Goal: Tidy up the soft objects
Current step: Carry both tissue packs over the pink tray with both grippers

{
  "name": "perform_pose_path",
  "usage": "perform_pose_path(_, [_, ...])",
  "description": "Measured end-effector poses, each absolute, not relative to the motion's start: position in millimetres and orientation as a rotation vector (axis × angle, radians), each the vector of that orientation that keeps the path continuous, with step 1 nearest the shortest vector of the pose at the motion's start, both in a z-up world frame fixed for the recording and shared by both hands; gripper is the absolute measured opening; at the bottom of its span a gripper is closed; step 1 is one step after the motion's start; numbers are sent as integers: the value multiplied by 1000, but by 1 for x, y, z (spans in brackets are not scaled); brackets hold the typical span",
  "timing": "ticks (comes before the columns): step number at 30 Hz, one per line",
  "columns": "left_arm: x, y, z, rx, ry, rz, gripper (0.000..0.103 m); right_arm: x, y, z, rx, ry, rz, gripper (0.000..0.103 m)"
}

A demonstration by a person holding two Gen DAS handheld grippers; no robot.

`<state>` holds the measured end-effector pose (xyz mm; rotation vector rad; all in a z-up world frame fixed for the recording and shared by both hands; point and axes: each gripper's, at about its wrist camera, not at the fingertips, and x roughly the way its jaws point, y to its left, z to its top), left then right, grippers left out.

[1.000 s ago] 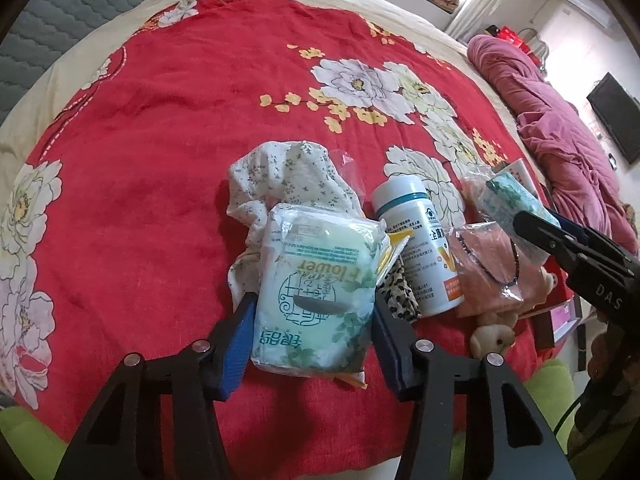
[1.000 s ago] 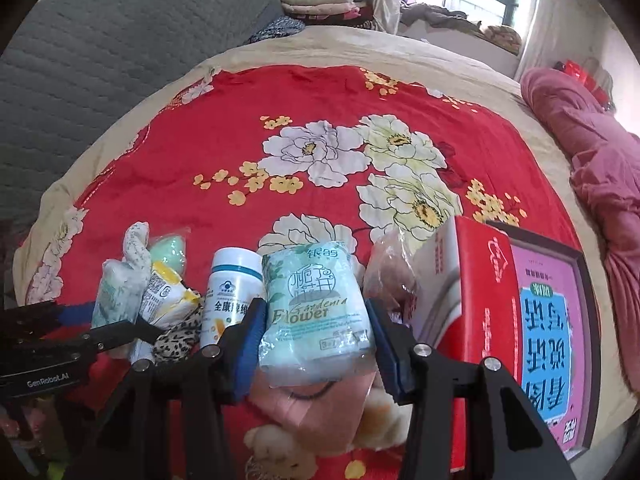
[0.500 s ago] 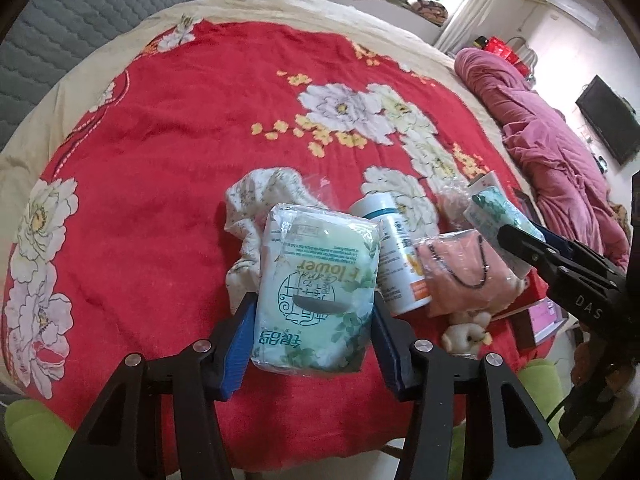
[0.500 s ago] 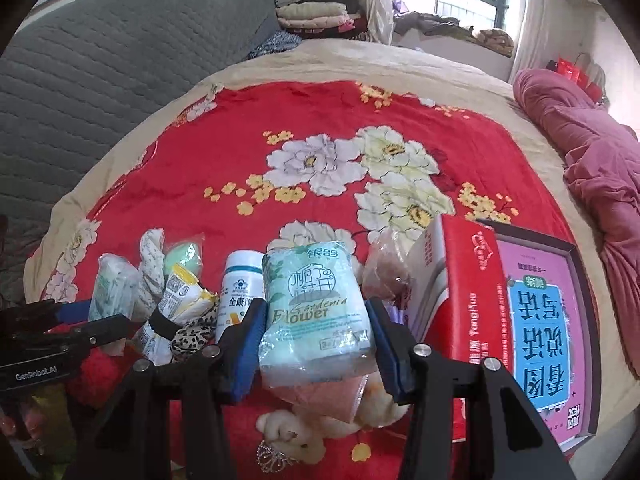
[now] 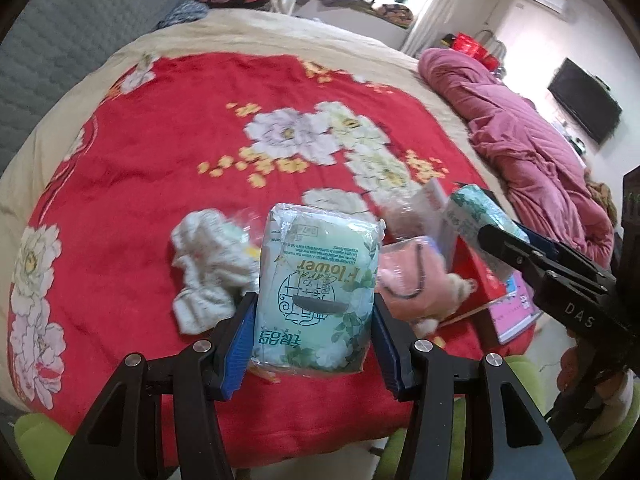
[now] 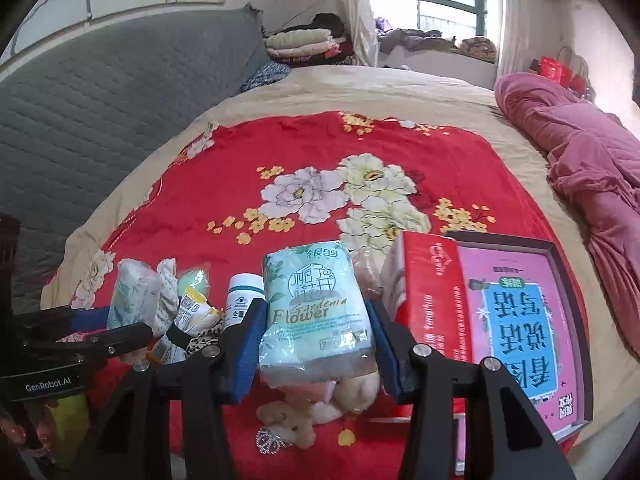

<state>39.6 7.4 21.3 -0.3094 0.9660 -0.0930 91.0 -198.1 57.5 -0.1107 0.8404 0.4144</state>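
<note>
My left gripper [image 5: 312,320] is shut on a green tissue pack [image 5: 316,292] and holds it above the red flowered bedspread [image 5: 160,152]. My right gripper [image 6: 316,328] is shut on a second green tissue pack [image 6: 316,312], also lifted; this pack and gripper show at the right of the left wrist view [image 5: 480,220]. Below lie a crumpled white floral cloth [image 5: 208,264], a pink pouch [image 5: 408,276] and a small plush toy [image 6: 296,420]. My left gripper and its pack show at the left of the right wrist view [image 6: 132,300].
A white pill bottle [image 6: 242,296], a yellow snack packet [image 6: 192,316] and a leopard-print item [image 6: 204,338] lie by the cloth. A red box [image 6: 432,304] and a pink book in a dark tray [image 6: 516,328] sit right. A pink quilt [image 5: 532,160] lies beyond.
Both grippers have risen and pulled back from the bed with their tissue packs. The items on the bedspread now look smaller and lower.
</note>
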Motion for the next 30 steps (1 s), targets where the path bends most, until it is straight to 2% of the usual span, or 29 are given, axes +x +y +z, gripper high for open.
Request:
perform_pose_path(16, [50,-85,61,-177,920,-236,55,73,-300,89,30,762,259,50])
perform_pose_path(30, [85,-191,77,-77,910,-363,55,71,-400,82,127,756,91,50])
